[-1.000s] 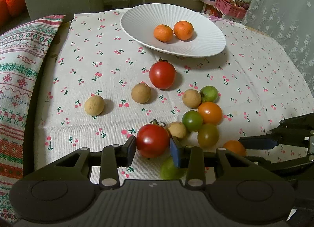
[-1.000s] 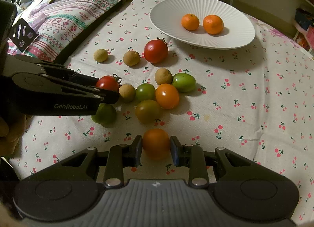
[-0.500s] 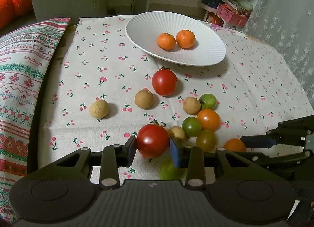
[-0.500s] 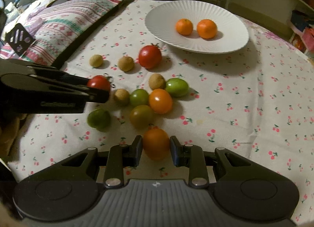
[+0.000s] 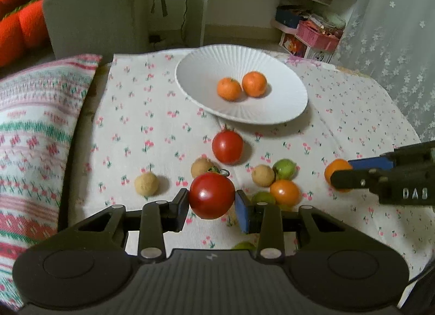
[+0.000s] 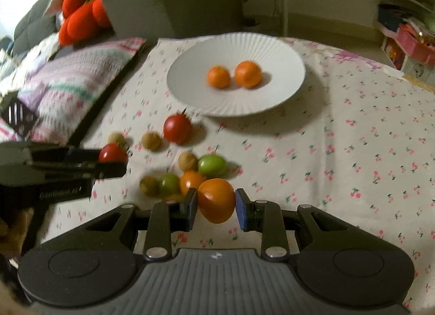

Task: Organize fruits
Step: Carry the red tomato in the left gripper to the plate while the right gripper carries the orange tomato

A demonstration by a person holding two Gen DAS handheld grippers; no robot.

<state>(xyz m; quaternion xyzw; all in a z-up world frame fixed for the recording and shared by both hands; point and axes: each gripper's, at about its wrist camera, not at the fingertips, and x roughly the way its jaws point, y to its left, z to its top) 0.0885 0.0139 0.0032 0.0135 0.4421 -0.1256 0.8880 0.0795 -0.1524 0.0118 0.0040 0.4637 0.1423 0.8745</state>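
Round red tomato (image 5: pixel 211 195) pinched in left gripper (image 5: pixel 212 206), orange tomato (image 6: pixel 216 200) in right gripper (image 6: pixel 216 207).
Risk: smooth skins w/ light grip could slip en route to white ribbed plate (image 5: pixel 285 113) ahead.

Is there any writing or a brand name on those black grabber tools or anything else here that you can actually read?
"DAB": pale letters on the side of the right gripper, seen from the left wrist camera; only part of a longer mark.
Pale lettering on the side of the left gripper, seen from the right wrist camera: too blurred to read.
Boxes on the shelf behind the table: print too small to read.
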